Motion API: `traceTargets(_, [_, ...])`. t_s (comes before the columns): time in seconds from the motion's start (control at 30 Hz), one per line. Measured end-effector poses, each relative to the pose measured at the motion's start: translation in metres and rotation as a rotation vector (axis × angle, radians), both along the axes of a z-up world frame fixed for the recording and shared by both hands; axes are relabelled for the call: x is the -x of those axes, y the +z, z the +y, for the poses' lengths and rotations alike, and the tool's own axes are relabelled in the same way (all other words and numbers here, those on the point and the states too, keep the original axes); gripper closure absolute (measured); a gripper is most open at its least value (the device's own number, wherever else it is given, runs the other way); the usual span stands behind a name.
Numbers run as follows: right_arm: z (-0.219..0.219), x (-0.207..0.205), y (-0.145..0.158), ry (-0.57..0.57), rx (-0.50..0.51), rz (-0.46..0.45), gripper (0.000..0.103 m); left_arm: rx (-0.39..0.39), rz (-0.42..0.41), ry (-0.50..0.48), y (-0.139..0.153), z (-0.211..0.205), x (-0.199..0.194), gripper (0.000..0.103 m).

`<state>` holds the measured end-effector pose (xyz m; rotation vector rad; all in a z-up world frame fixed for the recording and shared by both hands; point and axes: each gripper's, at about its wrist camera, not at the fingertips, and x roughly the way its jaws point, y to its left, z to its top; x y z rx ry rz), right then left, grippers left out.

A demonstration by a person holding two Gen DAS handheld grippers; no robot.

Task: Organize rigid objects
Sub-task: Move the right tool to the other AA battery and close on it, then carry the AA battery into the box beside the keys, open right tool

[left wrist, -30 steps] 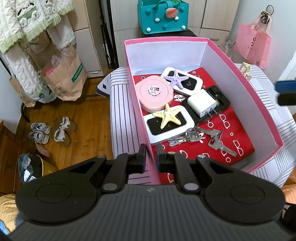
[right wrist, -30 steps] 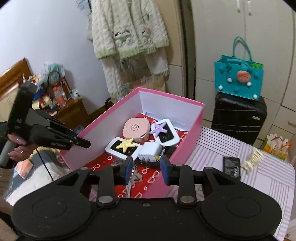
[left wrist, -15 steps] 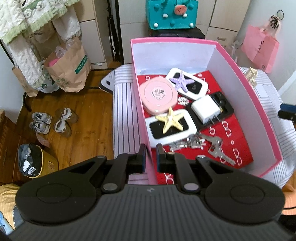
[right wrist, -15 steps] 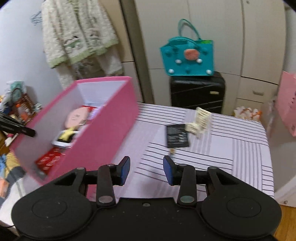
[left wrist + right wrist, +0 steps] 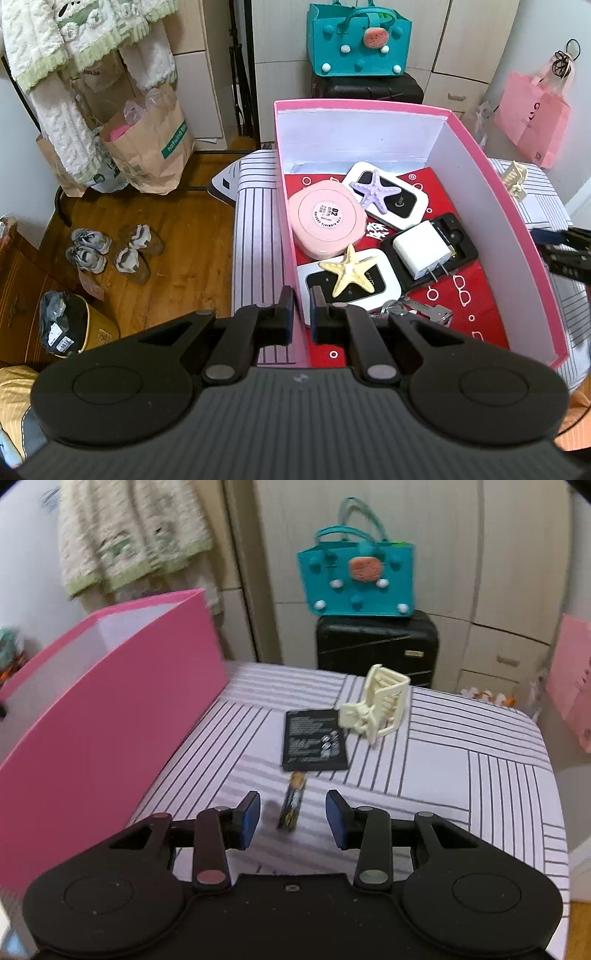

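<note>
The left tongs pinch the pink box wall. The right tongs, released, straddle a small battery on the striped worktop; being round, it may roll from an off-centre squeeze.

A small battery lies flat on the striped cloth, just before a flat black battery pack. A cream hair claw stands touching the pack's far corner. The open pink box sits well left of the pack.
</note>
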<state>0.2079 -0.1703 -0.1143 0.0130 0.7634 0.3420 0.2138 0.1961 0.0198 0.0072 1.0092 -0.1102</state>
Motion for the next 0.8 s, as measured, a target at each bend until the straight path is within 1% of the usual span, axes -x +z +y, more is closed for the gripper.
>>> traceTargets(0.1, [-0.001,-0.007,-0.004,-0.024,-0.038,0.024,0.058,0.012,-0.005,0.006,-0.001,0.002,0.002,0.095])
traceTargets(0.2, [0.005,-0.008,-0.011,-0.018,0.001,0.017,0.059,0.02,-0.006,0.009,-0.001,0.003,0.002,0.095])
traceTargets(0.23, [0.008,-0.007,-0.012,-0.014,0.019,-0.002,0.063,0.021,-0.006,0.008,-0.001,0.003,0.002,0.095])
traceTargets(0.37, [0.011,-0.005,-0.013,-0.018,0.04,-0.03,0.068,0.026,-0.01,0.01,-0.002,0.003,0.002,0.095])
traceTargets(0.4, [0.014,-0.004,-0.014,-0.016,0.068,-0.044,0.074,0.03,-0.013,0.013,-0.002,0.003,0.002,0.095])
traceTargets(0.43, [0.015,-0.002,-0.014,-0.012,0.09,-0.057,0.088,0.031,-0.017,0.016,-0.003,0.003,0.003,0.095])
traceTargets(0.47, [0.014,-0.001,-0.014,-0.006,0.088,-0.058,0.092,0.026,-0.02,0.015,-0.003,0.002,0.003,0.095])
traceTargets(0.53, [0.011,0.0,-0.011,-0.026,0.065,-0.059,0.092,0.013,-0.023,0.01,-0.003,-0.001,0.004,0.095])
traceTargets(0.57, [0.008,0.002,-0.008,-0.043,0.045,-0.074,0.092,0.01,-0.023,0.008,-0.003,-0.001,0.004,0.094])
traceTargets(0.67, [-0.001,0.012,0.013,-0.062,-0.032,-0.112,0.092,0.018,-0.019,0.004,-0.003,0.001,0.003,0.094])
traceTargets(0.73, [-0.004,0.02,0.031,-0.044,-0.099,-0.126,0.092,0.024,-0.013,0.007,-0.005,0.002,0.002,0.094])
traceTargets(0.8, [0.0,0.028,0.046,-0.009,-0.142,-0.136,0.092,0.015,-0.016,0.001,-0.005,0.0,0.003,0.094])
